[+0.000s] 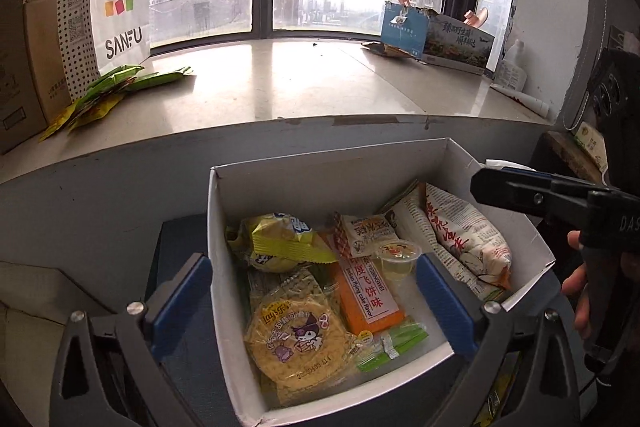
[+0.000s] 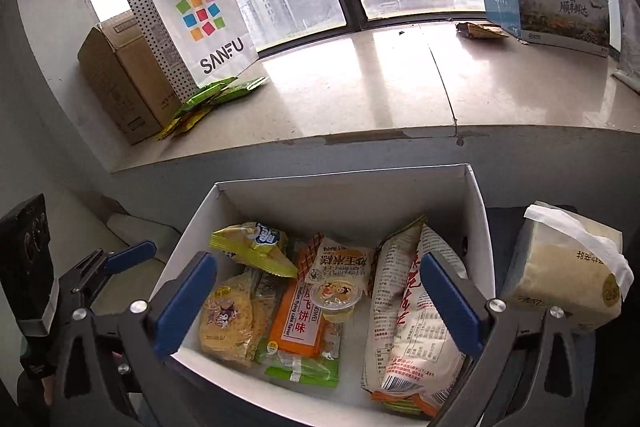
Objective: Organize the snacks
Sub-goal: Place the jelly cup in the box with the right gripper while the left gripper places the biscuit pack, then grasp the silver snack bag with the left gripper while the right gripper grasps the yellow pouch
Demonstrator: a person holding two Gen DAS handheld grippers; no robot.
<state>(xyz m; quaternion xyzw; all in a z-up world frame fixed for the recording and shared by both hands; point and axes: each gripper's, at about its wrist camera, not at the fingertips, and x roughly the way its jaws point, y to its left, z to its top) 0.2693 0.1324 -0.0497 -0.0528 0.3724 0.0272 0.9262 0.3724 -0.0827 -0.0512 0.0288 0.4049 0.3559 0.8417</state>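
An open white box [image 1: 332, 163] [image 2: 344, 179] holds several snacks. Among them are a round yellow cracker pack [image 1: 296, 343] [image 2: 228, 319], an orange flying-cake pack [image 1: 368, 295] [image 2: 298, 323], a jelly cup [image 1: 398, 259] [image 2: 336, 301], a yellow chip bag [image 1: 280, 243] [image 2: 252, 243] and a large white bag with red characters [image 1: 464, 239] [image 2: 408, 331]. My left gripper [image 1: 312, 303] hangs open above the box's near left part, with nothing between its blue pads. My right gripper [image 2: 320, 303] hangs open over the near middle, also holding nothing. Each gripper also shows at the edge of the other's view: the right gripper [image 1: 496, 179] and the left gripper [image 2: 116, 259].
Behind the box runs a pale windowsill [image 1: 304, 83] below dark window frames. On it stand a SANFU paper bag [image 1: 116, 3], a cardboard carton [image 2: 120, 83], green and yellow packets [image 1: 108, 91] and a blue printed box [image 1: 436, 35]. A tissue pack [image 2: 560, 275] sits right of the white box.
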